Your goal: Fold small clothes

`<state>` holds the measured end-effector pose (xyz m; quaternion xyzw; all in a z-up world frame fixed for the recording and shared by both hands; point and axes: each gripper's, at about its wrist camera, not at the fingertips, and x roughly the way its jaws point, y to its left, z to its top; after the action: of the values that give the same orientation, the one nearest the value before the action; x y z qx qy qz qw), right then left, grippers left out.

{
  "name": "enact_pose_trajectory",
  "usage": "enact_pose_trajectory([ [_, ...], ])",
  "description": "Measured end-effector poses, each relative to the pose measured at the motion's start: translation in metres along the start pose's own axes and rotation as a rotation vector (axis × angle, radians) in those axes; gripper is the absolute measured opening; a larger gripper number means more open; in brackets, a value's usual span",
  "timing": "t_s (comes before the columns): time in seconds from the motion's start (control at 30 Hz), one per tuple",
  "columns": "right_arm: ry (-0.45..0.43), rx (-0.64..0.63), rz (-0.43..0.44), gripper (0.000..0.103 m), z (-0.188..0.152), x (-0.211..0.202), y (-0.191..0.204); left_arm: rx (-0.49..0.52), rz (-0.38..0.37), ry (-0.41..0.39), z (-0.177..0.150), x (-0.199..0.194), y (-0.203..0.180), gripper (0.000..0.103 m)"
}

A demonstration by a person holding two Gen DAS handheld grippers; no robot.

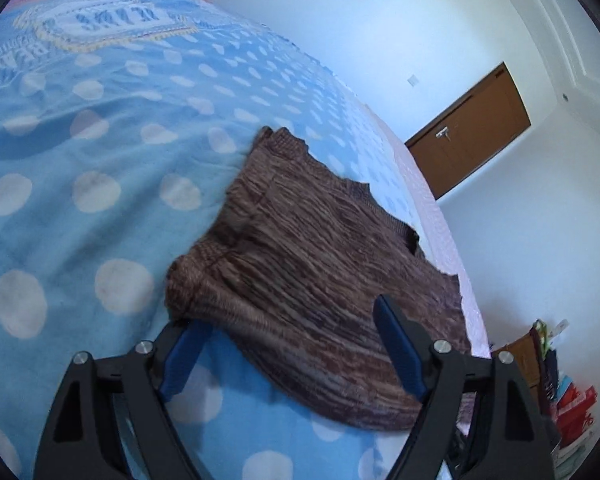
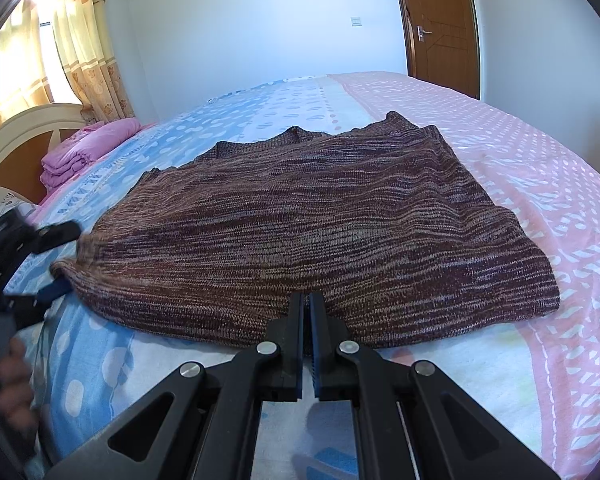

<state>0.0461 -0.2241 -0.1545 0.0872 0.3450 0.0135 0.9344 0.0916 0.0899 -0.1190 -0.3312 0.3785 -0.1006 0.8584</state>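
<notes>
Bedroom w/ white walls, brown wooden door [image 2: 440,24] at the far side, light switch [image 2: 356,21] beside it, patterned yellow curtains [image 2: 72,40] over a bright window. Work surface is a made bed: bedspread [image 2: 540,208] is blue w/ pale dots on one half, pink w/ white print on the other. Folded pink quilt [image 2: 84,152] sits up by the cream headboard [image 2: 24,128], well apart from the work. Some colourful stuff is stacked on the floor past the bed edge in the left wrist view, too small to ID.

Task item: brown marled knit sweater [image 2: 300,220], lying near the bed's near edge, straddling the blue/pink boundary. It looks already folded at least once: compact, roughly rectangular, doubled edges and the neckline showing at the far side. Final shape isn't there yet imo; prob one more fold over, then a tidy-up.

Right gripper [image 2: 306,308] is pinched shut on the sweater's near hem, about mid-edge, w/ knit caught between the blue pads. Left gripper [image 1: 288,328] has jaws wide apart, straddling the sweater's corner on that side; one blue pad [image 1: 396,344] lies over the knit, the other sits beside or under the edge, can't tell which. Nothing clamped there yet. A hand [image 2: 12,384] on the left tool's grip shows at the right wrist view's edge.
</notes>
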Motion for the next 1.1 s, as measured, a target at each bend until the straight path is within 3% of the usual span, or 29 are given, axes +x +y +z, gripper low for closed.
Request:
enact_pose_trajectory([
  [0.1,0.0,-0.001,-0.002,0.003,0.0,0.0,0.0,0.013,-0.005,-0.019,-0.007,-0.008,0.004,0.083],
  [0.27,-0.001,-0.009,-0.01,0.003,0.0,0.0,0.001,0.059,0.058,-0.093,-0.025,-0.03,0.009,0.083],
  [0.37,-0.001,-0.011,-0.011,0.003,0.0,0.0,0.001,-0.046,0.064,-0.133,-0.011,-0.035,0.028,0.083],
  [0.57,-0.001,-0.011,-0.012,0.003,0.0,0.0,0.001,0.011,0.036,-0.038,0.008,-0.005,0.015,0.085],
  [0.73,-0.002,-0.01,-0.012,0.003,0.0,0.001,0.002,0.034,-0.001,-0.009,0.025,0.015,0.009,0.088],
  [0.83,-0.002,-0.01,-0.011,0.003,0.0,0.001,0.001,-0.008,-0.108,0.054,0.029,0.022,0.009,0.073],
  [0.97,0.005,-0.012,-0.02,0.003,0.001,0.001,0.003,0.047,-0.099,0.062,0.02,0.023,0.007,0.047],
  [1.03,0.035,-0.039,-0.046,0.003,0.008,0.001,0.01,0.036,-0.097,0.06,0.02,0.022,0.011,0.043],
  [1.1,0.018,-0.023,0.027,0.003,0.023,-0.004,0.018,0.018,-0.107,0.066,0.022,0.022,0.013,0.043],
])
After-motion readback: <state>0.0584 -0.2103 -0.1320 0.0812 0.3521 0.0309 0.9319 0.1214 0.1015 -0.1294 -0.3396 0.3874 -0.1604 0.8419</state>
